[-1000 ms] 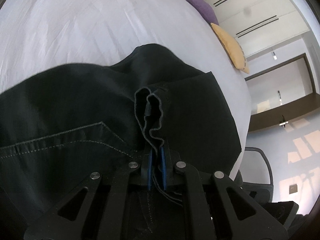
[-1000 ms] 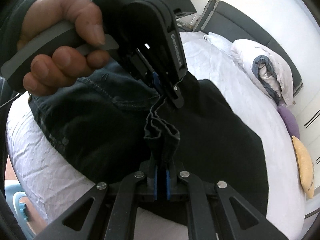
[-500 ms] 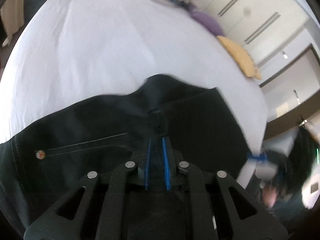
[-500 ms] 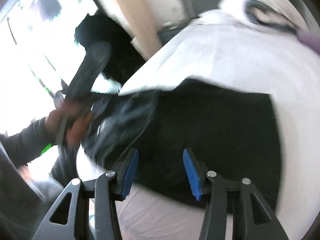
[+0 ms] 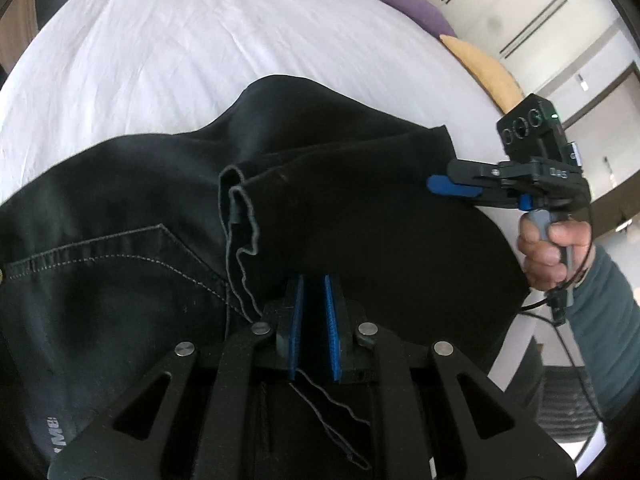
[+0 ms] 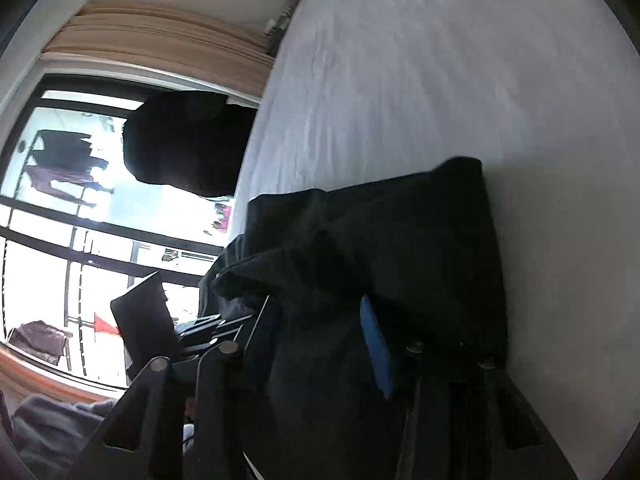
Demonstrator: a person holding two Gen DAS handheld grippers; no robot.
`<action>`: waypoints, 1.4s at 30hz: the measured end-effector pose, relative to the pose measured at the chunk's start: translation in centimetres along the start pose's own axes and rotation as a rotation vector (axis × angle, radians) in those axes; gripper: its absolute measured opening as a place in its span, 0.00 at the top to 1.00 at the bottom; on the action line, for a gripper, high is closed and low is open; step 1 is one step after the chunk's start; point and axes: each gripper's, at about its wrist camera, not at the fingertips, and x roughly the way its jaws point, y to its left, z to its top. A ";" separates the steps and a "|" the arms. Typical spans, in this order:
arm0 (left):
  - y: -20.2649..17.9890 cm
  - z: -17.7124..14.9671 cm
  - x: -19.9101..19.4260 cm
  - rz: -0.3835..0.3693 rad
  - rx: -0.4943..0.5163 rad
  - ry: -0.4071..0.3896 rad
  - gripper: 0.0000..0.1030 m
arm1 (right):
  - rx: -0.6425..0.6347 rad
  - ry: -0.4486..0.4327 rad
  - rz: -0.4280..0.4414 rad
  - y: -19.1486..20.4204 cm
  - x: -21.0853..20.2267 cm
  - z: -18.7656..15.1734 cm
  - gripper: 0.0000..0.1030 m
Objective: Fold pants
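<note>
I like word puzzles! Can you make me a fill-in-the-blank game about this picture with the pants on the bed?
1. The pants are the colour ____.
2. They lie on a bed with a ____ sheet.
3. The gripper pads are coloured ____.
4. Next to the purple pillow lies a ____ one.

Missing words: black; white; blue; yellow

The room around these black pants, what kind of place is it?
Most likely a bedroom: the pants lie on a bed with a white sheet, cushions sit along its far edge, and a large window stands beside it.
</note>
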 end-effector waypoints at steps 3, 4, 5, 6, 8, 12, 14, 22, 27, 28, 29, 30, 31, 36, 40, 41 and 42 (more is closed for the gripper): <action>-1.2 0.2 0.1 0.038 0.028 -0.008 0.90 | -0.024 0.015 -0.025 0.3 -0.6 -1.3 0.56; -1.2 0.3 0.2 0.043 0.029 -0.010 0.90 | -0.025 0.022 -0.026 -0.2 -1.1 -1.3 0.56; -1.4 0.3 0.3 0.048 0.030 -0.011 0.90 | -0.017 0.030 -0.024 -0.2 -1.4 -1.9 0.56; -1.6 0.2 0.4 0.051 0.032 -0.012 0.90 | -0.014 0.031 -0.024 -0.3 -1.9 -2.3 0.56; -1.7 0.4 0.4 0.050 0.035 -0.013 0.90 | -0.012 0.032 -0.018 -0.2 -3.0 -3.5 0.56; -1.9 0.1 0.5 0.051 0.037 -0.015 0.90 | -0.030 0.033 -0.047 0.2 -4.0 -5.7 0.56; -1.6 0.2 0.5 0.056 0.043 -0.018 0.90 | -0.044 0.034 -0.075 0.6 -4.5 -7.0 0.56; -1.3 -0.3 0.5 0.051 0.044 -0.033 0.90 | -0.051 -0.036 -0.119 1.0 -5.7 -10.0 0.56; -1.1 -0.7 -0.3 0.037 0.031 -0.047 0.90 | -0.030 -0.090 -0.145 1.9 -6.2 -11.7 0.56; -1.1 -0.9 -0.7 0.030 0.025 -0.052 0.90 | -0.033 -0.093 -0.154 2.4 -6.3 -12.3 0.56; -0.9 -1.3 -1.3 0.025 0.014 -0.060 0.90 | -0.040 -0.099 -0.163 3.1 -6.4 -12.9 0.56; -0.7 -1.8 -2.1 0.022 -0.004 -0.072 0.90 | -0.047 -0.107 -0.163 3.7 -6.5 -13.7 0.55; -0.5 -2.4 -3.0 0.014 -0.021 -0.086 0.90 | -0.052 -0.114 -0.153 4.3 -6.4 -14.2 0.54; 1.6 -7.1 -8.4 -0.083 -0.148 -0.182 0.90 | -0.084 -0.216 -0.049 7.7 -5.9 -17.0 0.54; 3.6 -11.4 -12.4 -0.114 -0.244 -0.247 0.83 | -0.088 -0.289 0.011 9.7 -4.5 -16.2 0.42; 4.2 -12.3 -13.3 -0.113 -0.267 -0.260 0.69 | -0.084 -0.302 0.016 10.2 -3.9 -15.6 0.37; 4.9 -13.4 -14.4 -0.110 -0.300 -0.277 0.53 | -0.071 -0.316 0.028 10.4 -3.4 -15.0 0.32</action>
